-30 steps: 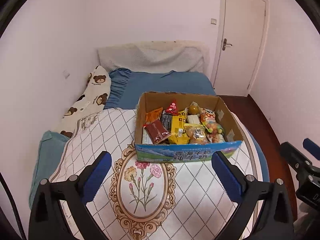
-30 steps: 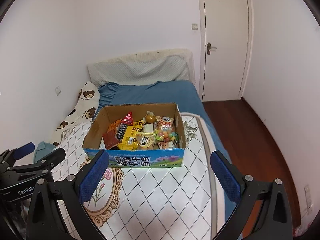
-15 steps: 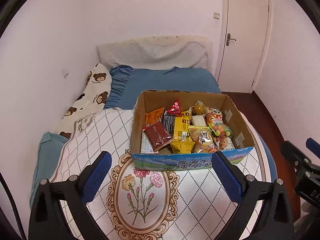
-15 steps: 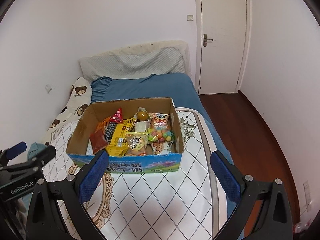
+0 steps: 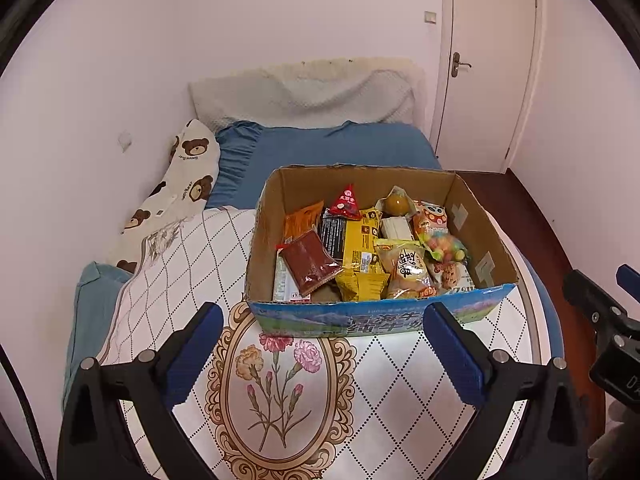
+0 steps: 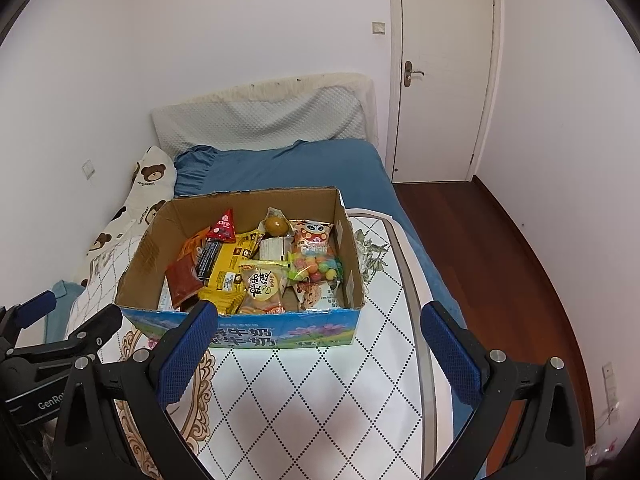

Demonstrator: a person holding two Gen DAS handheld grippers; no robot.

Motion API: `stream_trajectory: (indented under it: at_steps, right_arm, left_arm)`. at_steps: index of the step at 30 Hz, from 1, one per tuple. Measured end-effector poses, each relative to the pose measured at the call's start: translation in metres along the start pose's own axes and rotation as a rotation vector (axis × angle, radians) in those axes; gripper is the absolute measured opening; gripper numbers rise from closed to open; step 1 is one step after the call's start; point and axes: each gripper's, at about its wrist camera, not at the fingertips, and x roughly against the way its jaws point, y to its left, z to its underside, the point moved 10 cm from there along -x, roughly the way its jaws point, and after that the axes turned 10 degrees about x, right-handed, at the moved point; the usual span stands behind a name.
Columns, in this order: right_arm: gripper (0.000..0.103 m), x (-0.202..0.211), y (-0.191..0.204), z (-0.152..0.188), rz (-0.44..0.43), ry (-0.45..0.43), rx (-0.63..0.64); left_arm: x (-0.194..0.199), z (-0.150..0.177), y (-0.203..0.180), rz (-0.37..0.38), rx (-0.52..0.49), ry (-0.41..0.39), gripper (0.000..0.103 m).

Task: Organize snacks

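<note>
Bed (image 5: pixel 328 148) w/ blue sheet carries a diamond-pattern quilt (image 5: pixel 400 392); cardboard box (image 5: pixel 472 216) sits on it, packed w/ snacks (image 5: pixel 360 248) — red triangle pack at back. Left gripper (image 5: pixel 320 354) & right gripper (image 6: pixel 318 354) hover near box front — fingers spread, holding nothing.

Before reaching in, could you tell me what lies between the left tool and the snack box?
Only bare quilt with its flower print separates the open left tool from the snack box, shown in the left wrist view.
</note>
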Motion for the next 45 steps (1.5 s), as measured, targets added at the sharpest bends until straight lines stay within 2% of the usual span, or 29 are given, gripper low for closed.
stream_trajectory:
  at_steps: [18, 45]
  right_arm:
    - [0.103, 0.006, -0.005, 0.007, -0.005, 0.000, -0.019]
    - [0.103, 0.009, -0.005, 0.012, -0.006, 0.002, -0.006]
  left_arm:
    - [0.014, -0.007, 0.001, 0.003, 0.001, -0.052, 0.103]
    - [0.019, -0.001, -0.003, 0.010, -0.015, -0.045, 0.103]
